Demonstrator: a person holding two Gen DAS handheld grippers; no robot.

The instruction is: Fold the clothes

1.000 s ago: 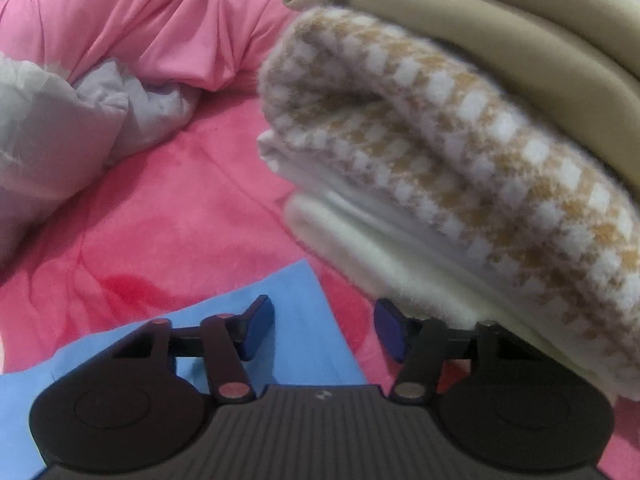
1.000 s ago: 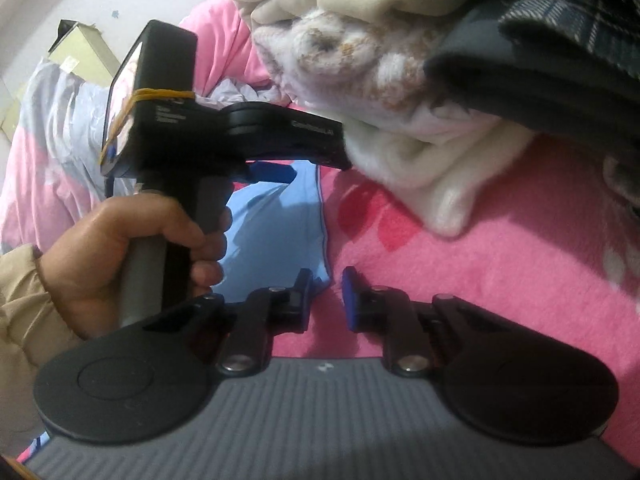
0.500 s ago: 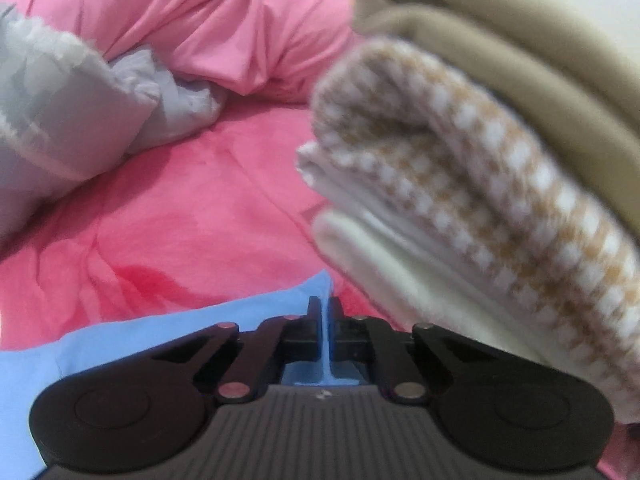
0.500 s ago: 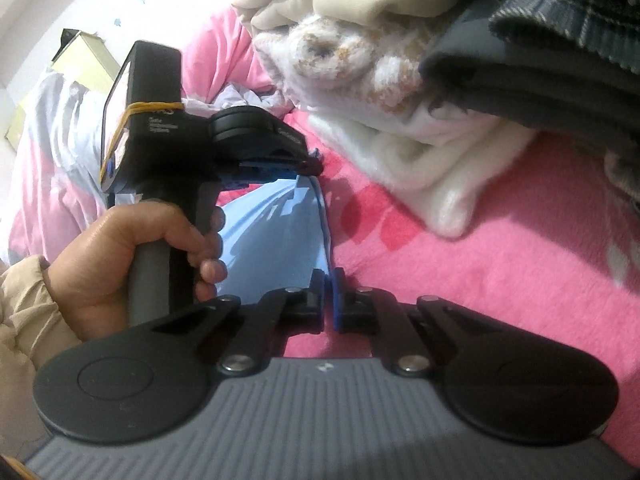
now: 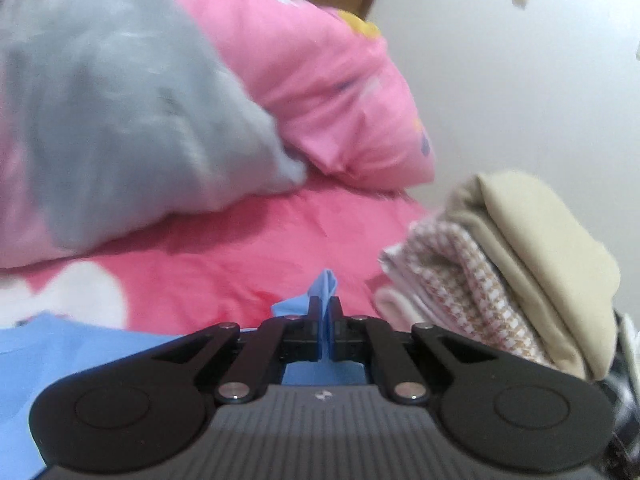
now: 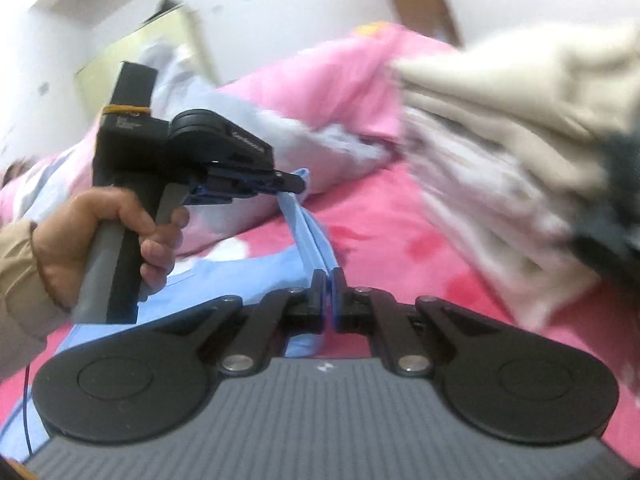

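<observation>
A light blue garment lies on the pink bed sheet. My left gripper is shut on a corner of it, and a blue tip pokes out above the fingers. In the right wrist view my right gripper is shut on the same garment's edge, which runs taut up to the left gripper, held by a hand. Both corners are lifted off the bed.
A stack of folded clothes, beige on top and houndstooth below, sits at the right on the bed. A pink pillow and a grey quilt lie at the back left. A white wall stands behind.
Both grippers went from open to shut on the blue garment's edge, then rose and tilted up, lifting it. The folded stack now sits lower and further right in view.
</observation>
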